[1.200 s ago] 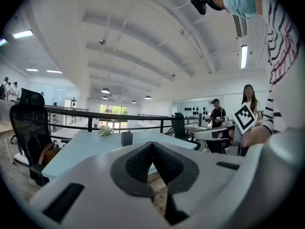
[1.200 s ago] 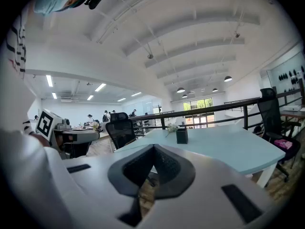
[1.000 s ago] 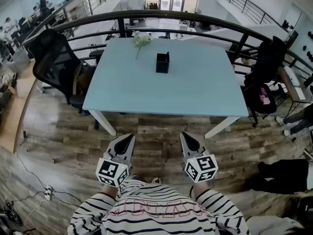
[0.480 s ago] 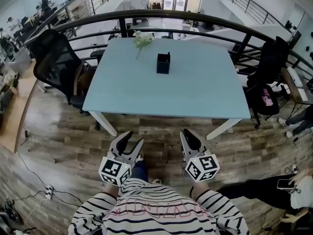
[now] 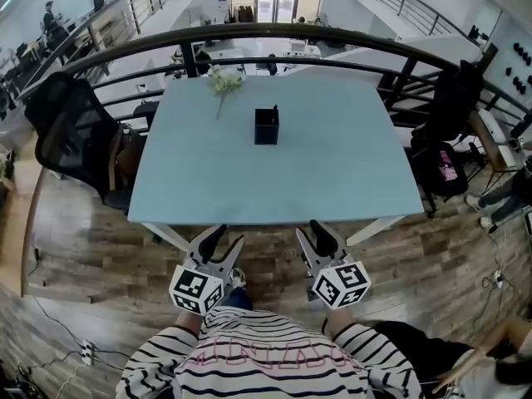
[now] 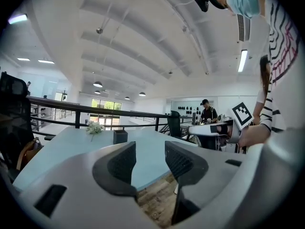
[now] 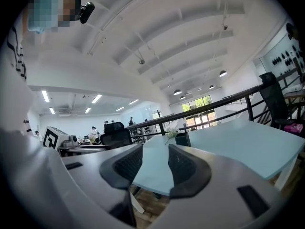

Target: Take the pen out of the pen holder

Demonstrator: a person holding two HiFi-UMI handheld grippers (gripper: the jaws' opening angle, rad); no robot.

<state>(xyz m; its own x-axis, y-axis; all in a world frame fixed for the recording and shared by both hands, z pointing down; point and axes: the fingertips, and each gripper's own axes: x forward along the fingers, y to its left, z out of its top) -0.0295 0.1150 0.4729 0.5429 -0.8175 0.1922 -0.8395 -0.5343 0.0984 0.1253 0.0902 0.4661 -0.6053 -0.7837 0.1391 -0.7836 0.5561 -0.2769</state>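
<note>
**Both grippers empty at the near table edge, pen holder far up the table**

The left gripper (image 5: 223, 238) and the right gripper (image 5: 314, 233) are in the lower middle of the head view. They are over the wooden floor (image 5: 274, 239), and their tips are just below the near edge of the light blue table (image 5: 332, 169). The jaws of both have just been opening. In each gripper view they stand apart with nothing between them.

From its near edge up to the black pen holder (image 5: 266, 127), the table top is bare and wide. The holder stands above the centre of the frame, well apart from both grippers. A sprig of white flowers (image 5: 223, 81) lies beyond it, to the upper left. A black office chair (image 5: 71, 135) is beside the left table edge, and a dark railing (image 5: 332, 33) curves behind the far edge.

The pen (image 5: 275, 109) stands in the holder. Only its dark end shows above the rim, pointing to the top of the frame, so its long axis is about upright.
</note>
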